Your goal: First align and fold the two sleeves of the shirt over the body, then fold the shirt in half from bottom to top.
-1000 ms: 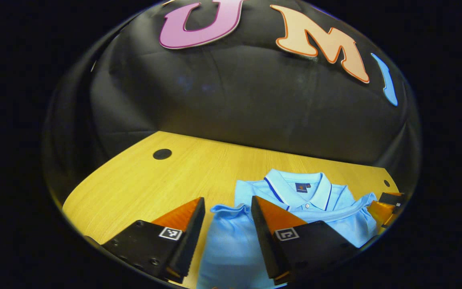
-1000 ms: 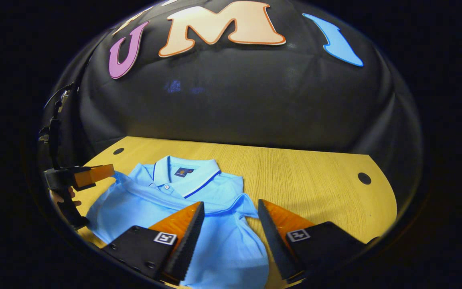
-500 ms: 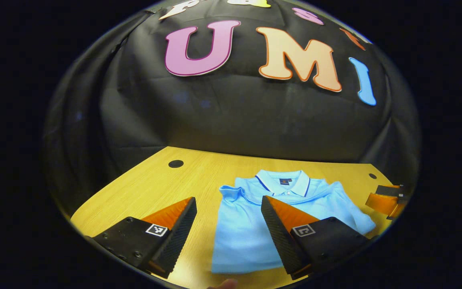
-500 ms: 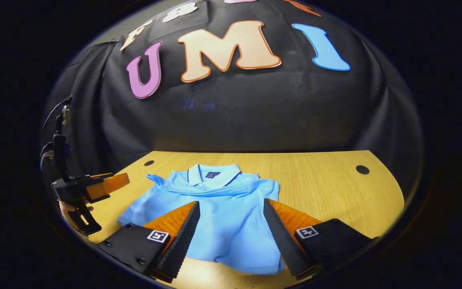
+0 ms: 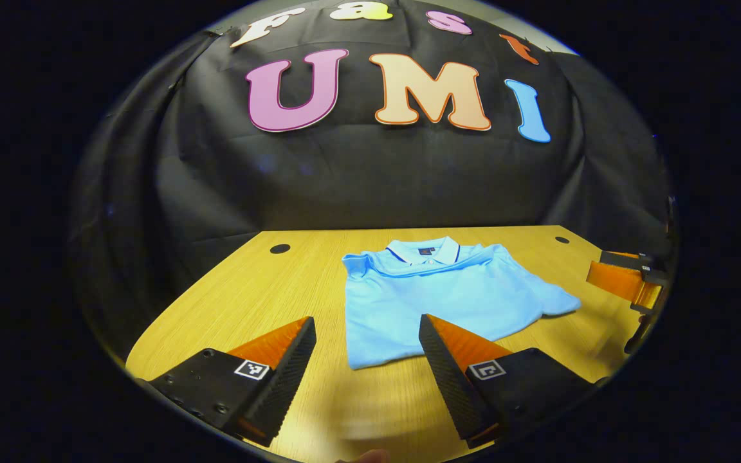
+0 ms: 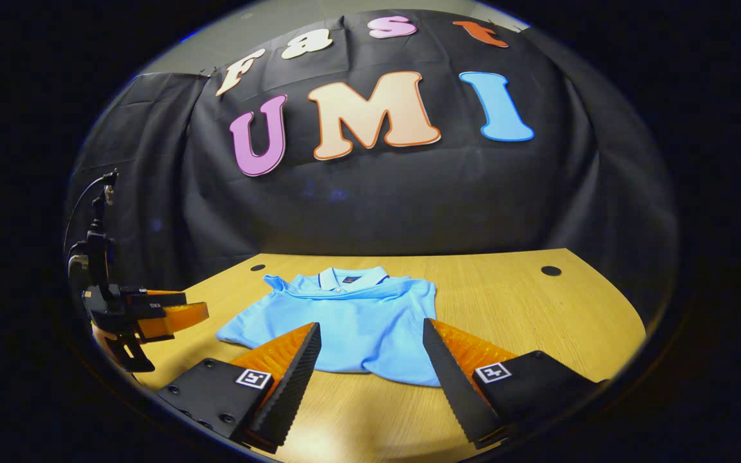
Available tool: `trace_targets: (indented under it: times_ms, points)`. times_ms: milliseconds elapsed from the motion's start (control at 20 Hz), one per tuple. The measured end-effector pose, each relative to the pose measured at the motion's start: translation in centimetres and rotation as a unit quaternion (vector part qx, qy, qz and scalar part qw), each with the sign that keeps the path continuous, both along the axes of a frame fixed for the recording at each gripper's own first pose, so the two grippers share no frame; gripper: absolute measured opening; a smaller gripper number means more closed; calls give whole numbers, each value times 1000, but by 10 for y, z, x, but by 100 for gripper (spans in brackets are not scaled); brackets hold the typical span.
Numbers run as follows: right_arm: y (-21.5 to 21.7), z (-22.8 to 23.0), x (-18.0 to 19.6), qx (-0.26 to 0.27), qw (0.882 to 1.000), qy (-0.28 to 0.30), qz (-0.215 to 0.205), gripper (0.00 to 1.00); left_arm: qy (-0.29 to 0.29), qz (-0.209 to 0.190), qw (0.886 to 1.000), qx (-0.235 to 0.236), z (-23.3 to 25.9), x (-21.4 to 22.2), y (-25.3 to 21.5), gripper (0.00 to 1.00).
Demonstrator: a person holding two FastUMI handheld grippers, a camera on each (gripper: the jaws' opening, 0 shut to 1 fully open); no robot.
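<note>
Now the folded shirt [image 5: 435, 296] lies flat on the tabletop [image 5: 248, 289], and both left tongs [image 5: 365, 334] and right tongs [image 6: 370, 341] gape wide, holding nothing.

Your shirt [image 5: 448, 299] lies flat on the desk [image 5: 242, 302], folded, its collar toward the booth wall behind it and its folded edge toward you. In the left gripper view your left gripper [image 5: 366, 360] sits in front of the shirt's near edge, apart from it, jaws spread, with the right gripper [image 5: 624, 283] off to the right past the shirt's side. In the right gripper view your right gripper [image 6: 370, 370] stands before the shirt's near edge, fingers apart, and the left gripper [image 6: 164, 314] hangs to the left of the shirt.
</note>
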State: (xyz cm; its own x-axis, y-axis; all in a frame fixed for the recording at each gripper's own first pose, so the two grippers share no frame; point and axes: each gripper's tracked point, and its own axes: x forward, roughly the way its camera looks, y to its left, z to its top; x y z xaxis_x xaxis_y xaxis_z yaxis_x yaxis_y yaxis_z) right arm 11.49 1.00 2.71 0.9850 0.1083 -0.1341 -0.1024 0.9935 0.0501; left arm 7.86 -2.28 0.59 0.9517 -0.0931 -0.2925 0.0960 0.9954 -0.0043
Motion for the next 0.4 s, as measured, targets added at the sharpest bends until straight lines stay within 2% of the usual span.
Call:
trace_targets:
  times_ms: [150, 400]
  points:
    - [-7, -4, -19, 12, 1000, -10, -14, 98, 1, 8, 1000, -11, -3, -20, 2, 96]
    - [-17, -14, -44, 1, 1000, -7, -24, 98, 21, 18, 999, -36, -16, -41, 7, 96]
